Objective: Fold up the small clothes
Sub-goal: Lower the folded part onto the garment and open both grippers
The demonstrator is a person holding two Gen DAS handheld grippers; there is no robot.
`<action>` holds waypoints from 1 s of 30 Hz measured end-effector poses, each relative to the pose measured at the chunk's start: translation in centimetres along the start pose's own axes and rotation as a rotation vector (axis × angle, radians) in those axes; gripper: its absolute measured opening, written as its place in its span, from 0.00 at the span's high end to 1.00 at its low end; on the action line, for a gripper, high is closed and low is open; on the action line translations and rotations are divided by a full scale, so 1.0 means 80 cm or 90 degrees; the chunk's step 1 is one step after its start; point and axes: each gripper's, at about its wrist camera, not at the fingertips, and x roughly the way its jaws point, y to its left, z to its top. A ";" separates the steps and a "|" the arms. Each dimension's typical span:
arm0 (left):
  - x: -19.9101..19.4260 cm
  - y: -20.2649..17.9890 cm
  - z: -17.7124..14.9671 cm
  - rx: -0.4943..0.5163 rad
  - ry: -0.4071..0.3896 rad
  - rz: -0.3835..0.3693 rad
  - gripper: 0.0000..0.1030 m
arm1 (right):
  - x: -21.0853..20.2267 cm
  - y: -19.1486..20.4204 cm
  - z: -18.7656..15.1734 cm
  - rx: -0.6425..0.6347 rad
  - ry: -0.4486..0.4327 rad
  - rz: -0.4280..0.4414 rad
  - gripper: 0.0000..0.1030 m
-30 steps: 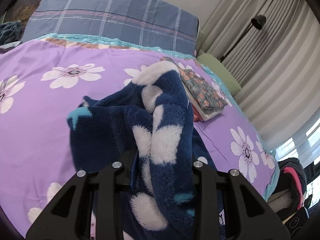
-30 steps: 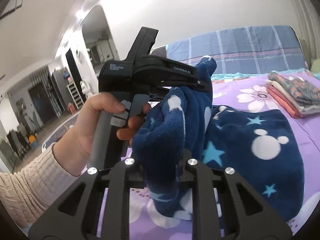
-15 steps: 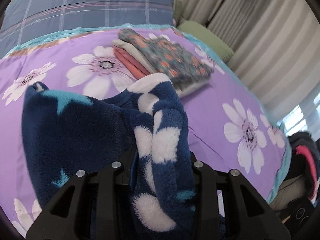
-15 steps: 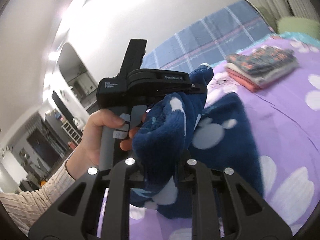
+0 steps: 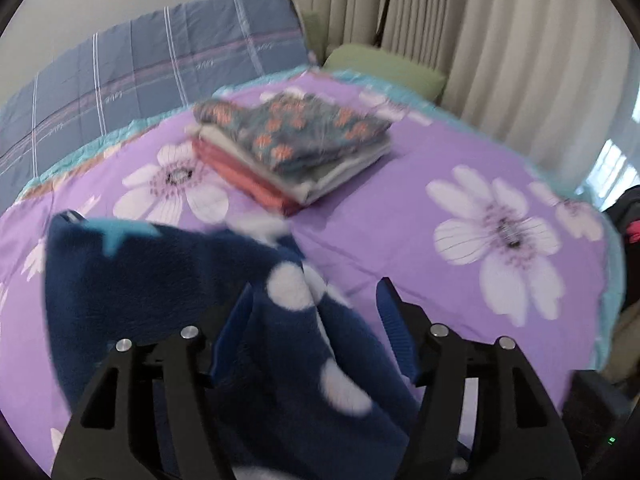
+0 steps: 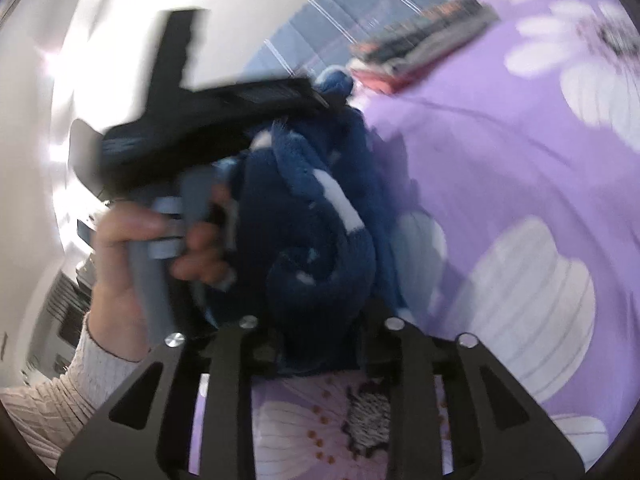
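The left gripper has just been opening its jaws; the fuzzy dark blue garment with white dots sags loose between them, let go. Only the left wrist view shows the neat stack of folded clothes ahead of the jaws on the purple flowered bedspread, and the curtains.

Only the right wrist view shows the person's hand holding the other gripper's handle. The right gripper has also been opening a little, yet the garment sits bunched tight between its jaws, gripped. No writing can be read.

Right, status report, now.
Left gripper: jaws just opening, wide, blue fleece loose between. Right gripper: jaws just opening, fleece bunched tight between. Folded stack lies apart on the bedspread.
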 end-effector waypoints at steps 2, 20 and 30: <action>-0.032 0.007 -0.001 0.014 -0.036 0.025 0.37 | -0.001 -0.003 -0.002 0.001 0.003 -0.001 0.74; -0.028 0.098 -0.080 0.009 0.018 0.129 0.32 | -0.073 0.082 -0.003 -0.208 -0.109 -0.122 0.72; -0.004 0.075 -0.076 0.037 0.009 0.128 0.26 | 0.014 0.069 0.027 -0.166 -0.049 -0.154 0.90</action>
